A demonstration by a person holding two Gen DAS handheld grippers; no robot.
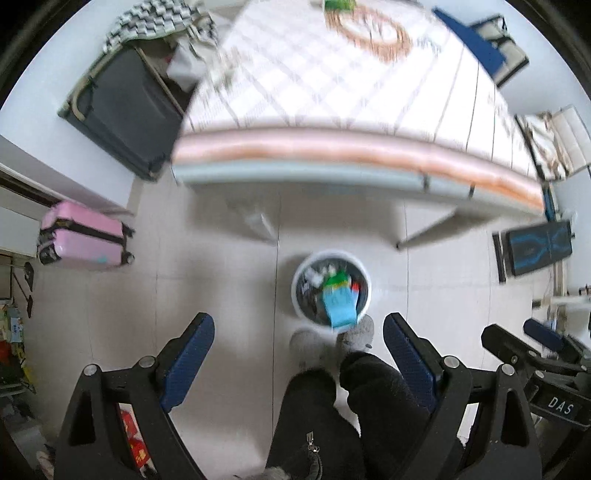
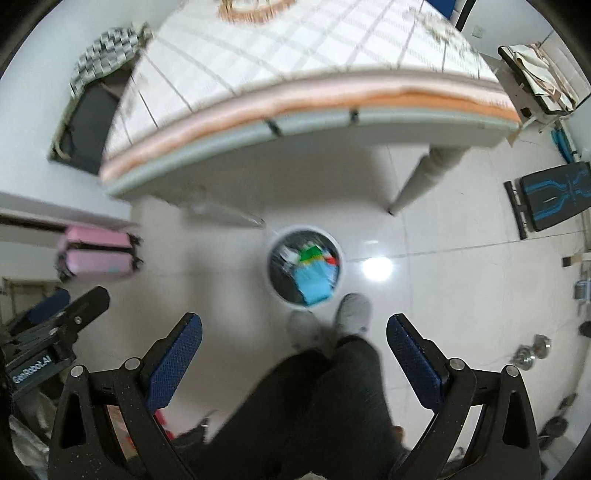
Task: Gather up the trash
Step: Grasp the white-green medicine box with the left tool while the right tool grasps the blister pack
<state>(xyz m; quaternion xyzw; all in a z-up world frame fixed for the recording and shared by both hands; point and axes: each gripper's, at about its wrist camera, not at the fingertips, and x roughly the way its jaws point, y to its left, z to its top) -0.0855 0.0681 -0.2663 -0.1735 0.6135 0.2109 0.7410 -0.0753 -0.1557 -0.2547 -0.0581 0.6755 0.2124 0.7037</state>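
A round white trash bin stands on the tiled floor just in front of the table. It holds a light blue packet, a green item and other scraps. It also shows in the right wrist view, with the blue packet on top. My left gripper is open and empty, high above the floor, over the person's legs. My right gripper is open and empty, at a similar height. A green object lies at the table's far edge, blurred.
A table with a checked cloth fills the upper part of both views. A pink suitcase and a dark folding cot stand left. A black bench is right. The person's grey-socked feet stand by the bin.
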